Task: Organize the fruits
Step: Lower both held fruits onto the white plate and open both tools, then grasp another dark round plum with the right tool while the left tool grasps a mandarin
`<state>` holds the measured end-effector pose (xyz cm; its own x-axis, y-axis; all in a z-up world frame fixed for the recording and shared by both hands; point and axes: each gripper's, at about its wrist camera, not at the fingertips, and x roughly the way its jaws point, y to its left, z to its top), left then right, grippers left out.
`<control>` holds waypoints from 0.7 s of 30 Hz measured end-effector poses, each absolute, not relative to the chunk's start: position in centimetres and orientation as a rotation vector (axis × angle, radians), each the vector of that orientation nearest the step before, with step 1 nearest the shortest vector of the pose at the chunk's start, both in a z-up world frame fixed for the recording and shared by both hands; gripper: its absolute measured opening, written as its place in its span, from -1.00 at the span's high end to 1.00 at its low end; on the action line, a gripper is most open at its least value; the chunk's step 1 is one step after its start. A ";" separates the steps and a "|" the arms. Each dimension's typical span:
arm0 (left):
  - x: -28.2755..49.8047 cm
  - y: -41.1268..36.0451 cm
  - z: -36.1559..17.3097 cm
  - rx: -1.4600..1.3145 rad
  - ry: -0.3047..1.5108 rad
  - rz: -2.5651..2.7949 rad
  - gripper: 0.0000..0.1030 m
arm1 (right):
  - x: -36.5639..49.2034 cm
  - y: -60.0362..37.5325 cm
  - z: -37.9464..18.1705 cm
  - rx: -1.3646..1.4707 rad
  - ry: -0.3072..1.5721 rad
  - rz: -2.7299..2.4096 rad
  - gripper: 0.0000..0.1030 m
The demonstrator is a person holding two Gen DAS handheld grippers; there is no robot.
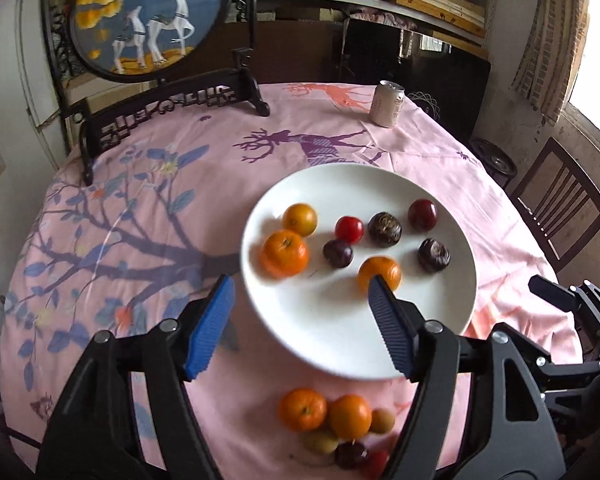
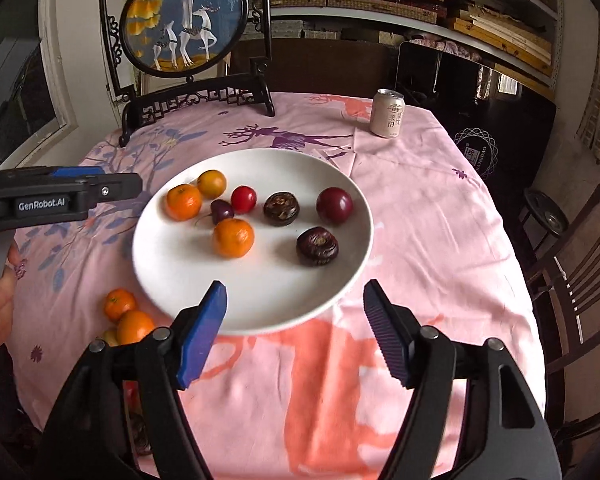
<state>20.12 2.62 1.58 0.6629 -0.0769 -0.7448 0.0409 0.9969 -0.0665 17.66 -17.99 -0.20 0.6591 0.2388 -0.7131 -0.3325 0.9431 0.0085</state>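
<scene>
A white plate (image 1: 324,332) (image 2: 180,276) on the pink tablecloth holds several fruits: two oranges (image 1: 284,258) (image 2: 233,237), a yellow-orange fruit (image 1: 299,219), a red tomato (image 1: 349,229), dark plums and dark brown fruits (image 2: 317,246). A loose pile of oranges (image 1: 303,409) (image 2: 119,304), small yellow-green fruits and dark fruits lies on the cloth at the plate's near edge. My left gripper (image 1: 300,300) is open and empty above the plate's near left rim. My right gripper (image 2: 294,304) is open and empty at the plate's near right rim.
A drink can (image 1: 387,103) (image 2: 387,113) stands at the far right of the table. A framed deer picture on a black stand (image 1: 148,16) (image 2: 186,28) stands at the far left. A wooden chair (image 1: 560,200) is to the right. Shelves line the back wall.
</scene>
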 end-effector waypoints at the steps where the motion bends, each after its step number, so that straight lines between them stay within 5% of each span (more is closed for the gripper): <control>1: 18.7 3.2 1.4 -0.060 0.833 -0.057 -0.41 | 16.7 -17.9 -0.2 -0.119 0.785 0.336 -0.40; 20: 10.2 9.8 -4.0 -0.114 0.870 0.080 -0.46 | 7.8 -10.8 -5.6 -0.135 0.967 0.524 -0.40; 21: 10.3 9.9 -4.0 -0.119 0.871 0.080 -0.46 | 7.9 -10.5 -6.0 -0.138 0.980 0.526 -0.28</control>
